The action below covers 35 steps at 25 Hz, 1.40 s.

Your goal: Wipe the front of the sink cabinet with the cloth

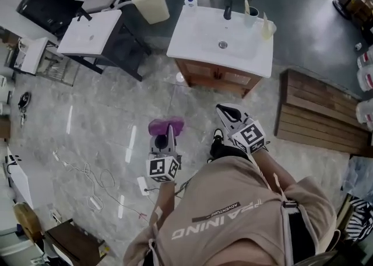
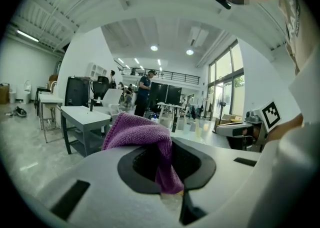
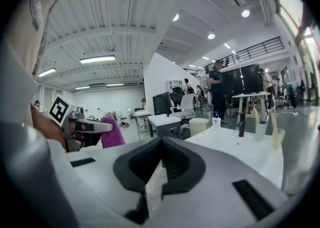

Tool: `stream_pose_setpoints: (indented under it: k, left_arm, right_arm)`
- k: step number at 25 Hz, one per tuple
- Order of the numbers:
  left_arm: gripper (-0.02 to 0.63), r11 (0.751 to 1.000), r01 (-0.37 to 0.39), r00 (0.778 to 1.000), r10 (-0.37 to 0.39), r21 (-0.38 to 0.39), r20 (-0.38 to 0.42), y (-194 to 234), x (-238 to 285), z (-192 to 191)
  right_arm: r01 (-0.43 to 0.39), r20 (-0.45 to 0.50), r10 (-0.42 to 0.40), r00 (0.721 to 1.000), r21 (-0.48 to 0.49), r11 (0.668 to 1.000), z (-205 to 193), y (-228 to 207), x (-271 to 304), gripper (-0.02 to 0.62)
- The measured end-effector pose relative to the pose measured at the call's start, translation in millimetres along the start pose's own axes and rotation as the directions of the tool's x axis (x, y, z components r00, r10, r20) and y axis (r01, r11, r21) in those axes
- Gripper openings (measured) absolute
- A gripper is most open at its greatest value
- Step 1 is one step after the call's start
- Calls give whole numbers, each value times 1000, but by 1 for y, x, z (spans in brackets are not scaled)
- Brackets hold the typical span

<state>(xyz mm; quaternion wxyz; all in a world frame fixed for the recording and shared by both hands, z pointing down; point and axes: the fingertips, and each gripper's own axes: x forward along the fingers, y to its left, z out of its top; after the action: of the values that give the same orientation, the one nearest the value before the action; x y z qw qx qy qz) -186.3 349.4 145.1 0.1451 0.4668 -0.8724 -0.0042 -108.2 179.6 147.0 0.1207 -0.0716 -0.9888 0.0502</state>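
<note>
Left hand-held gripper (image 1: pixel 166 132) pinches purple cloth (image 2: pixel 145 134) by one fold, well short of far sink cabinet (image 1: pixel 215 76); looks soft, light, floppy, so grip deeper mid-cloth; right hand-held gripper (image 3: pixel 157 168) closed, empty.

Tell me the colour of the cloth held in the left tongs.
The cloth is purple, a plain knit with no pattern. It shows best in the left gripper view.

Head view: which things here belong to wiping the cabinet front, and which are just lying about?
For the job:
purple cloth, clamped in the left gripper
sink cabinet, its wooden front
right gripper, holding nothing

Lying about:
soap bottle
cream bin
small table
slatted wooden board
loose cables
</note>
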Motion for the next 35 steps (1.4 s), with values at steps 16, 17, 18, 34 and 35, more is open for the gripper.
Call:
stream_pose_setpoints:
  k: [16, 17, 18, 34, 35]
  left_arm:
    - [37, 999, 46, 999, -46, 26, -3, 11, 122, 41]
    - [37, 998, 51, 999, -51, 29, -2, 11, 129, 43]
    - [37, 998, 57, 998, -57, 31, -1, 13, 135, 45]
    - [37, 947, 305, 952, -301, 99, -52, 86, 218, 73]
    - [37, 941, 322, 946, -318, 99, -56, 91, 223, 73]
  right_arm:
    - [12, 24, -12, 1000, 7, 1000, 14, -96, 63, 11]
    - [20, 23, -21, 1000, 9, 1000, 14, -100, 64, 11]
    - [29, 22, -30, 999, 10, 1000, 13, -103, 65, 11]
    - [337, 21, -339, 940, 86, 938, 38, -101, 104, 11]
    - [356, 15, -359, 933, 91, 930, 38, -99, 108, 11]
